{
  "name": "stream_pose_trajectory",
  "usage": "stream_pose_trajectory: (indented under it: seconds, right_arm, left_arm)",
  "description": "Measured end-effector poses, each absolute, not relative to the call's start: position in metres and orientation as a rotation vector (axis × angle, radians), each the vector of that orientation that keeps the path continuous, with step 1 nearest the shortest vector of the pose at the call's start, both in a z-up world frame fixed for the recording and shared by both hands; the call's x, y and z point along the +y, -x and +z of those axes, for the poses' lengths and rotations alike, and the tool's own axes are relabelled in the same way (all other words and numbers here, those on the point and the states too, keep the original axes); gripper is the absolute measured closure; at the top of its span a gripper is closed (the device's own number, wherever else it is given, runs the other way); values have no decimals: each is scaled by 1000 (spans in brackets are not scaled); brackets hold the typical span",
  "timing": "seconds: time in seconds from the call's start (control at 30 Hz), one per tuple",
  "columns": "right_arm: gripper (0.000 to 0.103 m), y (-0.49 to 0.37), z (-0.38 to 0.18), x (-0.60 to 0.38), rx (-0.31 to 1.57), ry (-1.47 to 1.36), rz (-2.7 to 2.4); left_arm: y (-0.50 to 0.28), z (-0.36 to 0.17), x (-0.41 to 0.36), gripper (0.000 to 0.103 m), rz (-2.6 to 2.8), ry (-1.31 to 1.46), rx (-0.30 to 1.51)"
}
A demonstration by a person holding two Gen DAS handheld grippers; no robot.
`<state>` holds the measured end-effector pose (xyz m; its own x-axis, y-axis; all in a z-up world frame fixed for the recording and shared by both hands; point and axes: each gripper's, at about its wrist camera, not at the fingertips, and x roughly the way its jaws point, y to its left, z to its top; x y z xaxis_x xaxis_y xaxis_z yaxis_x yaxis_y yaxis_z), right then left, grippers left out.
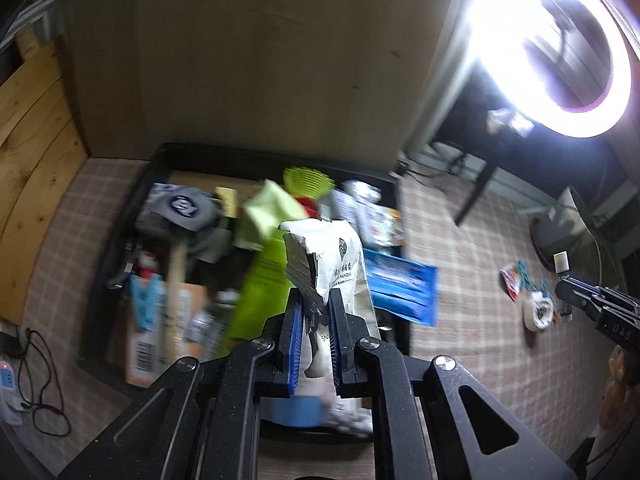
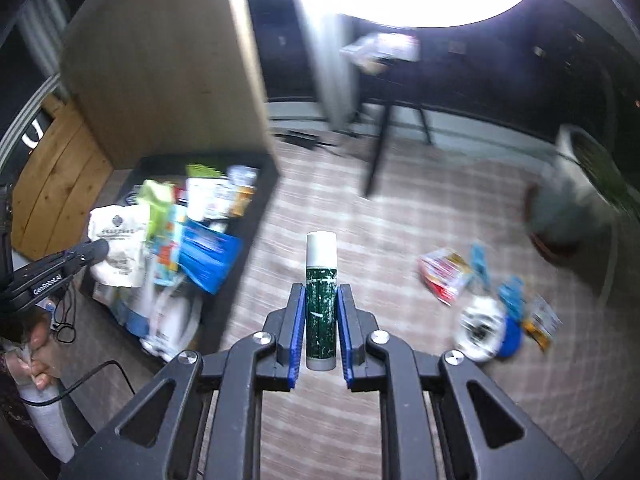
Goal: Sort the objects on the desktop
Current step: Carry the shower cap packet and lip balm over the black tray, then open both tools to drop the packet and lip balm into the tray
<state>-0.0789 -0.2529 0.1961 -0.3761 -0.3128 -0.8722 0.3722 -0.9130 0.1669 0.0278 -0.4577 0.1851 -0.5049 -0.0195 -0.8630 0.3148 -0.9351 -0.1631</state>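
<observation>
Two fisheye views look down along hand-held grippers over a checked tablecloth (image 2: 360, 216), both somewhat blurred.

Left wrist view: the left gripper (image 1: 316, 312) sits at lower centre, its blue-padded fingers nearly closed and pinching a crumpled white bag (image 1: 340, 264) with dark printing. The bag stands up from the pads toward mid-frame. Behind it, from centre to left, a black tray (image 1: 276, 152) holds a crowded pile: a grey cap (image 1: 184, 208), a bright green packet (image 1: 264, 280), a blue packet (image 1: 400, 288) hanging over the tray's right edge, and an orange box (image 1: 148, 344). At the right edge the tip of the right gripper (image 1: 568, 290) pokes in, gripping a tube (image 1: 561, 262) whose white cap shows. Just left of it, on the cloth, lie a roll of tape (image 1: 538, 314) and a red and white packet (image 1: 512, 282). A ring light (image 1: 560, 48) glares in the upper right.

Right wrist view: the right gripper sits at lower centre, fingers closed tight on the dark green tube, held upright between the pads with its white cap pointing up the frame. The tray is in the left half, with the white bag at its near left side and the left gripper's tip against it. A hand (image 2: 38, 344) shows at the lower left edge. On the cloth at right lie the tape, the red packet and some blue clips (image 2: 510, 292), well apart from the tray.
</observation>
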Motion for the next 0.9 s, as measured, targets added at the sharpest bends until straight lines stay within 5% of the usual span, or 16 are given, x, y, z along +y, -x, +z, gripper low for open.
stream_pose_trajectory:
  seconds: [0.9]
  right_arm:
    - [87, 128, 177, -462, 195, -1416, -2090]
  left_arm:
    - [-5, 156, -563, 91, -2417, -1411, 475]
